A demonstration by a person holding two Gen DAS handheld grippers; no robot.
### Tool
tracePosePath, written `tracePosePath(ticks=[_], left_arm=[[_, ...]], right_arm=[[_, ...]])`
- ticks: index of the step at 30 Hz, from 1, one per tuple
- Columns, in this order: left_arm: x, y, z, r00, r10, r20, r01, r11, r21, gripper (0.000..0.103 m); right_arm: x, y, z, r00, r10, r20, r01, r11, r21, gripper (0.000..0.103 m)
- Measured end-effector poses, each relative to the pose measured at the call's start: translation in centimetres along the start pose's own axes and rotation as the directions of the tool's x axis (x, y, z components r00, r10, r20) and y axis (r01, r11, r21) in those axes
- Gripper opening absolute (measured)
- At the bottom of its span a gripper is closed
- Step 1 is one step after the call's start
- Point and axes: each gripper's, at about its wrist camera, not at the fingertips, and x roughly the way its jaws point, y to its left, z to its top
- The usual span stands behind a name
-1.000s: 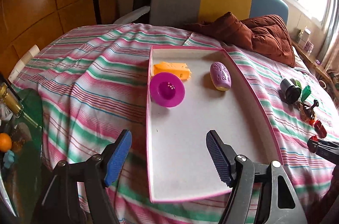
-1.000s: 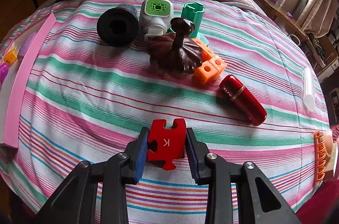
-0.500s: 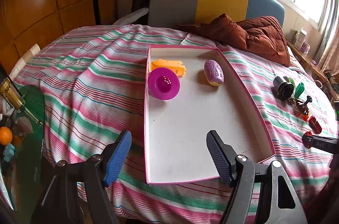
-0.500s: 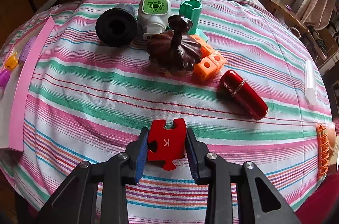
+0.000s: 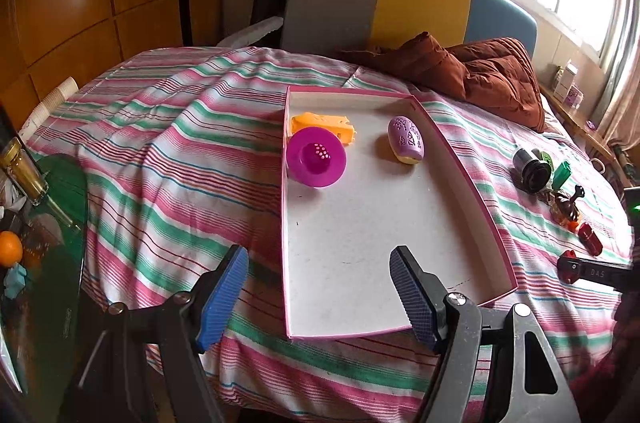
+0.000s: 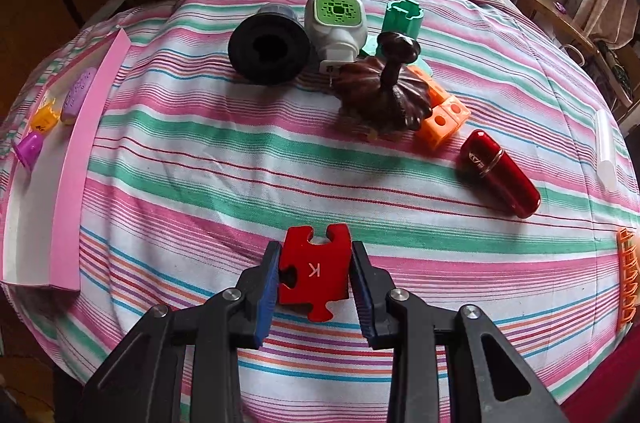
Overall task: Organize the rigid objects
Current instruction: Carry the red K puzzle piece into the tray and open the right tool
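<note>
Your right gripper (image 6: 314, 273) pinches the flat red K-marked puzzle piece (image 6: 314, 269), now lifted slightly. Left gripper (image 5: 318, 293) stays spread, empty. Next: shallow pink-rimmed cardboard tray (image 5: 460, 159).

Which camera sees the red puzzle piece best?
The right wrist view: the red puzzle piece sits close and central, clamped in the right gripper, its letter K readable. The left wrist view shows only a red sliver at its right edge.
</note>
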Motion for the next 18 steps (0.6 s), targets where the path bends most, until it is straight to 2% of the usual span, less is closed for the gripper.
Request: tracePosePath(ticks=[5, 9, 15, 18], left_arm=[[0.0, 0.3, -0.1, 1.0, 0.008, -0.001, -0.008, 1.0, -0.001, 0.074], [0.2, 0.7, -0.1, 1.0, 0.011, -0.005, -0.011, 1.0, -0.009, 0.074], [0.3, 1.5, -0.1, 1.0, 0.015, -0.001, -0.015, 0.999, -0.031, 0.074], [0.4, 1.9, -0.1, 1.0, 0.023, 0.001, -0.023, 0.999, -0.036, 0.074]], right_arm=[[-1.1, 2.9, 0.6, 0.992, 0.12, 0.03, -0.119, 0.993, -0.014, 0.033], [-1.8, 5.0, 2.9, 0.975, 0.207, 0.083, -0.201, 0.977, -0.078, 0.033], [-3.1, 12.4, 5.0, 0.936, 0.342, 0.083, -0.316, 0.921, -0.227, 0.033], [-2.5, 16.3, 5.7, 0.927, 0.372, 0.053, -0.341, 0.893, -0.294, 0.033]])
